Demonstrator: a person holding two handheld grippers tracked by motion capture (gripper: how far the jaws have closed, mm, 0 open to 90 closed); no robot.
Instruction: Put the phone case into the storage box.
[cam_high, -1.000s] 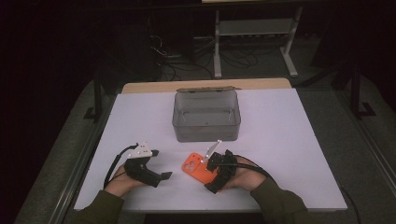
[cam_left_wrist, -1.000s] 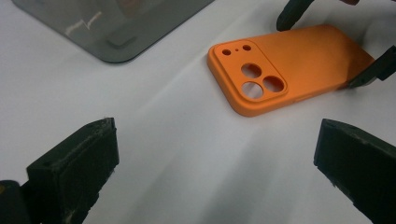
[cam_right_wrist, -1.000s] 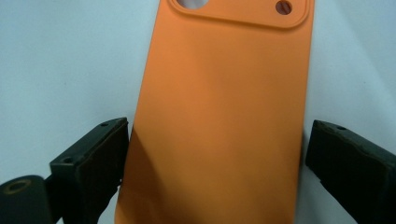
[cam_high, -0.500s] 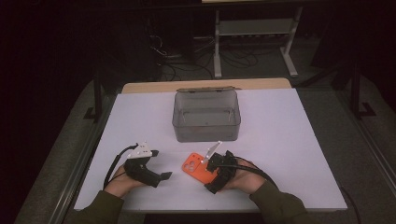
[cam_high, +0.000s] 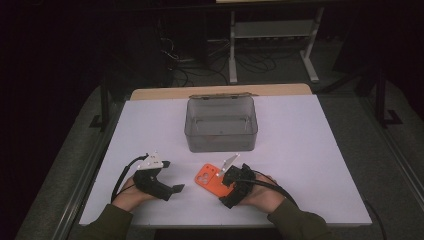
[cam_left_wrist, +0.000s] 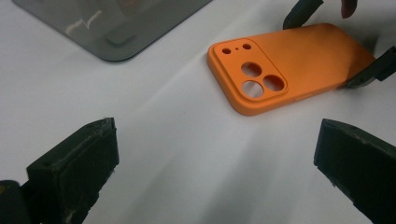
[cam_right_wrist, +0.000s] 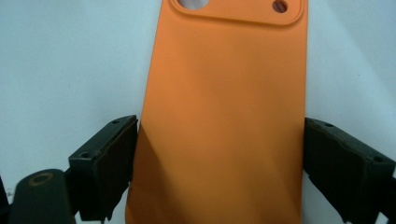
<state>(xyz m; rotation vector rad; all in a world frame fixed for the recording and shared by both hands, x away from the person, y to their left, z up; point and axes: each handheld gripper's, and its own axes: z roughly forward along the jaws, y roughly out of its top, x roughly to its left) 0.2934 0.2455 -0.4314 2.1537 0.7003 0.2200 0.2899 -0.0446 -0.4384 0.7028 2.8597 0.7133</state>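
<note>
- High view: a white table (cam_high: 300, 130) seen from above, in a dark room. An orange phone case (cam_high: 210, 178) lies flat near the front edge, slightly right of centre, with its camera end pointing away and to the left.
- The right gripper (cam_high: 231, 186), black and held in the person's right hand, sits at the case's near end with one jaw on each long side. The jaws have just been closing, with the case between them.
- The left gripper (cam_high: 172, 176) rests to the left of the case, well apart from it, with nothing in it.
- A clear grey plastic box (cam_high: 221, 125) with no lid stands beyond the case, near the table's middle.
- Left gripper view: its two black jaws stand wide open over bare white table. Beyond them lies the orange case, back side up. It is smooth and matte with rounded corners. A raised camera block has three large round holes and three small ones. The right gripper's (cam_left_wrist: 343, 49) dark jaws flank its far end. A corner of the grey box (cam_left_wrist: 112, 23) shows at top left.
- Right gripper view: the orange phone case (cam_right_wrist: 224, 116) runs up between this gripper's (cam_right_wrist: 219, 163) jaws. Both pads meet the case's long edges, clamping it across its width. The camera block shows at the top.
</note>
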